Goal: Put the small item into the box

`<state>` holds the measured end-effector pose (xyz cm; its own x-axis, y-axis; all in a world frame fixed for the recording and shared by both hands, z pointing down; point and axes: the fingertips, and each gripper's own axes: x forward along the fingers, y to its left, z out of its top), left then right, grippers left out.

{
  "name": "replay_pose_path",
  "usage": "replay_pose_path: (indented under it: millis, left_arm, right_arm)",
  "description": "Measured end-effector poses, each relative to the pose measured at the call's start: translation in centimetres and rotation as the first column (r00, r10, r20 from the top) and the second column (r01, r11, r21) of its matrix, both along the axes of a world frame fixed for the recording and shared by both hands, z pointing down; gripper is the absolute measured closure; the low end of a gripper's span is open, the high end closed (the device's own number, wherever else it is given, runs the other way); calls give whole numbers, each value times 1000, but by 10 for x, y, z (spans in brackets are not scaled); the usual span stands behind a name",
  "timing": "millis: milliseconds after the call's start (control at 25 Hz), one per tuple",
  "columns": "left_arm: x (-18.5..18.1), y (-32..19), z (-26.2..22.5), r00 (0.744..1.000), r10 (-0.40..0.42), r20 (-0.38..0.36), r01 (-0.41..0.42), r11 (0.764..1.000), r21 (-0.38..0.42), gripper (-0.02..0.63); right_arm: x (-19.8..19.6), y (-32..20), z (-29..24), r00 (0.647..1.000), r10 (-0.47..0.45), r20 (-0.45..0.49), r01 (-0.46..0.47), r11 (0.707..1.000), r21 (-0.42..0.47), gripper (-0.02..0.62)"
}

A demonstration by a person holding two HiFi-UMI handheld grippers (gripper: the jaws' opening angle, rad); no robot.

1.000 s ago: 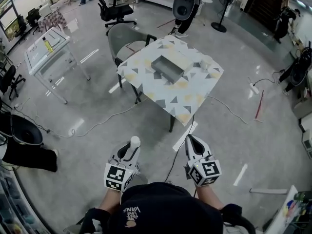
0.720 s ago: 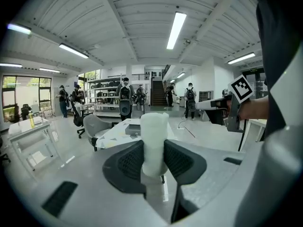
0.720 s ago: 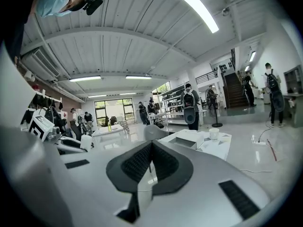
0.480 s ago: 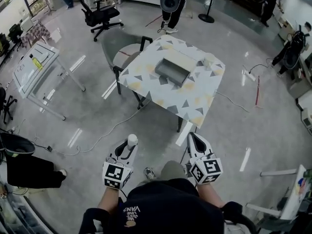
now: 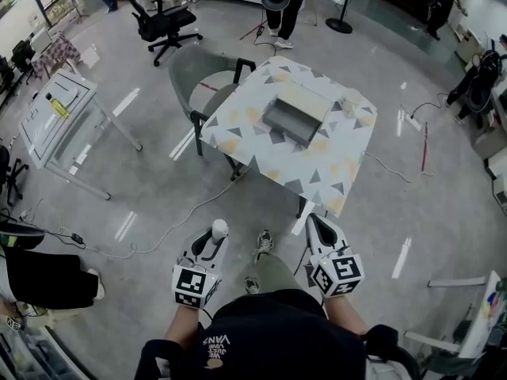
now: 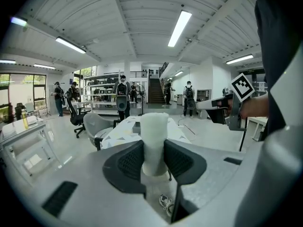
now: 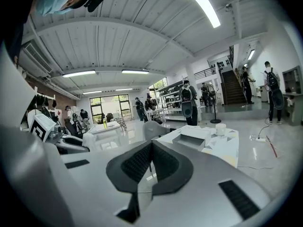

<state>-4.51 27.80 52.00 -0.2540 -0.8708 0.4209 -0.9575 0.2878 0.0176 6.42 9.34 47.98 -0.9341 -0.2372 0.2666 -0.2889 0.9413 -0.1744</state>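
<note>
**Small item**: white upright cylinder, clamped low between the pads of the L gripper. Its upper part stands clear beyond the jaws. The low grip keeps it vertical for the carry and leaves the body free for a straight drop-in. Jaws stand fairly wide, set by the item's width, w/ pads pressing both sides.

**R gripper**: jaws closed together, nothing between them. It is not needed for the carry. It is held at 3 o'clock of the L one, prob. on standby.

**Position:** both grippers are out in front of the person, over bare floor and well apart from the table. The table lies at 12–1 o'clock in the head view.

**Box**: grey, open-top, near table ctr, so prob. reachable from the near edge.

**Other items:**
- White cup at 2 o'clock of the box, near the far corner, clear of the opening.
- Chair on the 10 o'clock side of the table.

**Judgement:** transport stage, item not yet over the table. Next req.: close the gap, bring the L gripper above the box opening, then release.
</note>
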Motion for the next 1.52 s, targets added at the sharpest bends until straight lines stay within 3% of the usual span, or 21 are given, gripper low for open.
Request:
replay_pose_path:
  millis: [440, 920, 1120, 1320, 1520]
  left_arm:
    - [-75, -94, -9, 998, 58, 27, -57, 998, -27, 476]
    - [-126, -221, -11, 976, 199, 84, -195, 979, -53, 476]
    - [-140, -255, -7, 965, 256, 58, -253, 966, -54, 476]
    - [-164, -292, 2, 940, 339, 39, -337, 940, -53, 476]
    - [-190, -333, -1, 888, 458, 47, -456, 889, -54, 476]
  right_arm:
    - [-64, -86, -1, 998, 53, 20, -53, 998, -20, 597]
    - [-85, -170, 17, 991, 136, 11, -135, 990, -45, 597]
    - [-98, -189, 20, 984, 179, 0, -179, 983, -48, 597]
    - [-117, -206, 18, 970, 243, -2, -243, 969, -39, 595]
    - [-139, -221, 13, 941, 338, 1, -338, 941, -35, 596]
